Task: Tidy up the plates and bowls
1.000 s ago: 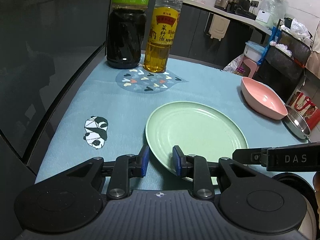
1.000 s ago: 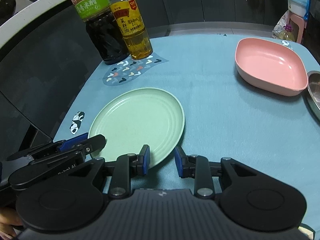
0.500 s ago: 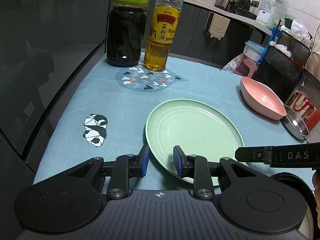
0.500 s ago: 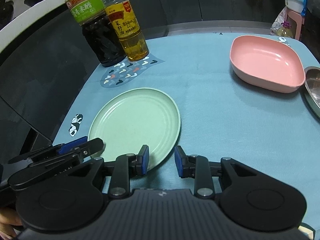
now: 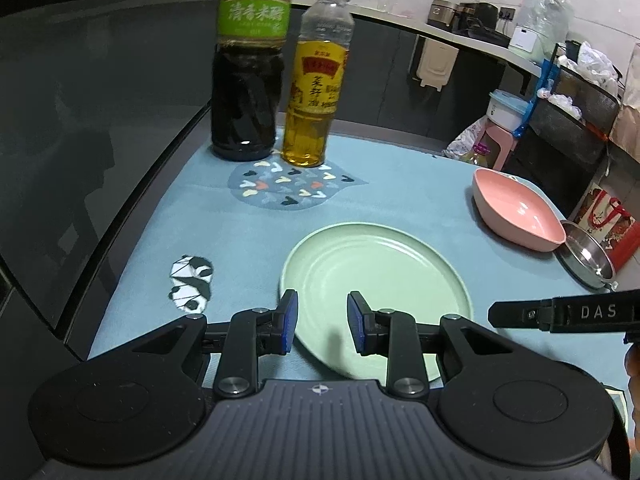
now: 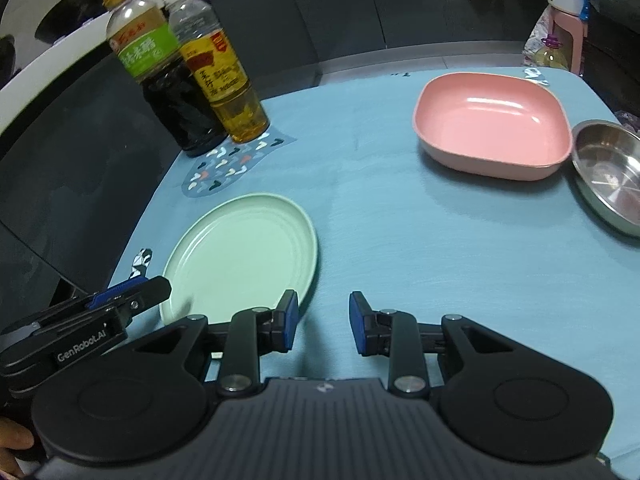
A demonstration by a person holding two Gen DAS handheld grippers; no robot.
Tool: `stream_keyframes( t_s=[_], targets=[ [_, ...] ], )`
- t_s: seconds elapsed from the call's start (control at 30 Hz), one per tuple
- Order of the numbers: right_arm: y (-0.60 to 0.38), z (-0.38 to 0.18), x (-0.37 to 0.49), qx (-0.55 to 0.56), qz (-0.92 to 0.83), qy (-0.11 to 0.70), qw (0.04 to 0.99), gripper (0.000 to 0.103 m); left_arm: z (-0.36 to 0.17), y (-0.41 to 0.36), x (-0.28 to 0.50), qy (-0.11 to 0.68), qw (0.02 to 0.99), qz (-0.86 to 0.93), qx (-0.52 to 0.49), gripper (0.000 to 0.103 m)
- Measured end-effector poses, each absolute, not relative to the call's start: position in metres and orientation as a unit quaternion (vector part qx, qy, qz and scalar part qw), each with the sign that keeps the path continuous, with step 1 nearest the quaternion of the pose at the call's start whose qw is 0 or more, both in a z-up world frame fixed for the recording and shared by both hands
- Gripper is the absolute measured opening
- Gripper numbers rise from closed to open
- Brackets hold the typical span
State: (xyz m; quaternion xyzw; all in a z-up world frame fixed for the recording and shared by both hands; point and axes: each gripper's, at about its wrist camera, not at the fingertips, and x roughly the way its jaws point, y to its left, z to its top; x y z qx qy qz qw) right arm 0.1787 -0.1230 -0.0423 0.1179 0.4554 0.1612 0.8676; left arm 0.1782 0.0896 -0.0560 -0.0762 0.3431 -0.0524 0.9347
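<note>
A light green plate [image 5: 376,284] lies flat on the blue tablecloth; it also shows in the right wrist view [image 6: 244,256]. My left gripper [image 5: 322,322] is open and empty, its jaws standing over the plate's near left rim. My right gripper [image 6: 323,322] is open and empty, just right of the plate's near edge above bare cloth. A pink square bowl [image 6: 492,136] sits at the far right, seen too in the left wrist view [image 5: 520,216]. A steel bowl [image 6: 612,176] lies just right of it.
A dark vinegar bottle [image 5: 248,80] and a yellow oil bottle [image 5: 316,92] stand at the table's far left. The table's left edge borders a dark glass surface [image 5: 80,140]. Kitchen clutter and a counter lie beyond the table [image 5: 560,92].
Both grippers have drawn back and risen a little. The right gripper has shifted to the right, off the green plate's edge. Both stay open.
</note>
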Motion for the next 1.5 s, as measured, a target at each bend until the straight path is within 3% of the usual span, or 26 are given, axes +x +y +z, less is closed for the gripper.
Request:
stream_keyframes(
  t_s=[0.93,1.5],
  targets=[
    [-0.252,-0.051,0.207,0.256,0.062,0.403,0.877,0.005,-0.026,-0.016,0.249,0.338,0.934,-0.113,-0.02,0.031],
    [-0.277,-0.06,0.213,0.351,0.03,0.352,0.867,0.008,-0.058,-0.088,0.331,0.374,0.916,-0.146,-0.014,0.032]
  ],
)
